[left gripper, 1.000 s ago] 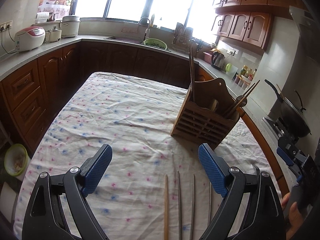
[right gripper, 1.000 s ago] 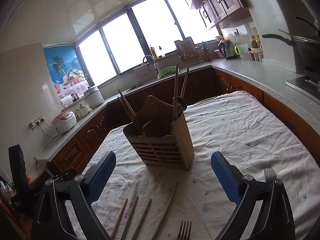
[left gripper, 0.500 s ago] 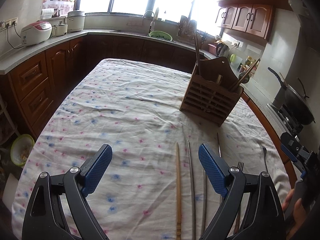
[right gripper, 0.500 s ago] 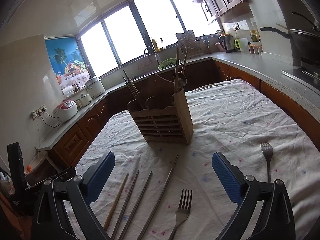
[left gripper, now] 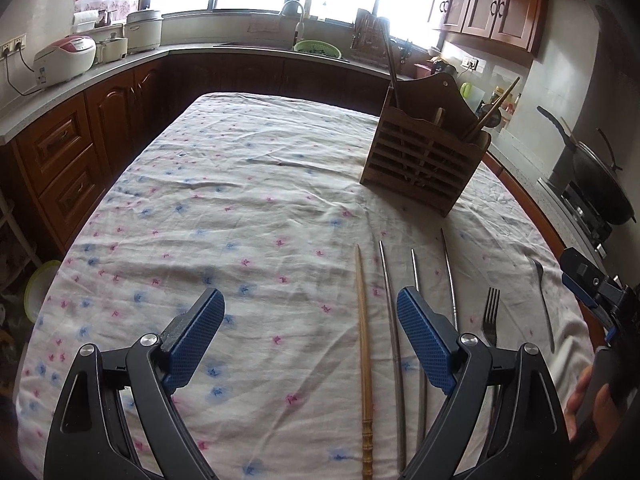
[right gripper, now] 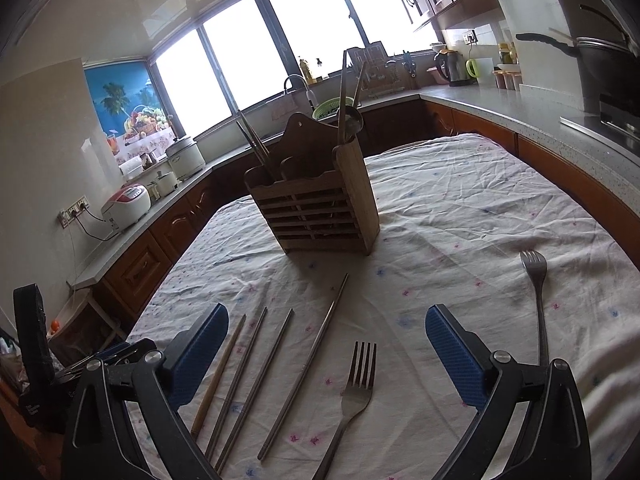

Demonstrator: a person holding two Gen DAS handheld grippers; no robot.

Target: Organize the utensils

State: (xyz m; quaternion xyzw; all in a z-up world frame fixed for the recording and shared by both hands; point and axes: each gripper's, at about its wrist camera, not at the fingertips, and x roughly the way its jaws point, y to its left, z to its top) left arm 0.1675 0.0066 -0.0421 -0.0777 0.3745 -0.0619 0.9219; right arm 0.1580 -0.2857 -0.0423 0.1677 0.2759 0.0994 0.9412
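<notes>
A slatted wooden utensil holder stands on the table with chopsticks and a ladle in it. On the cloth nearer me lie a wooden chopstick, three metal chopsticks and two forks, the second fork further right. My left gripper hovers open over the cloth just left of the wooden chopstick. My right gripper is open above the metal chopsticks and the nearer fork. Neither holds anything.
The table wears a white flowered cloth. Counters with dark wooden cabinets ring it: rice cookers on the left, a sink and green basket at the back, a wok on a stove to the right.
Both grippers have sunk and tipped downward toward the table. More of the chopsticks and both forks have come into view. The jaws kept their width.
</notes>
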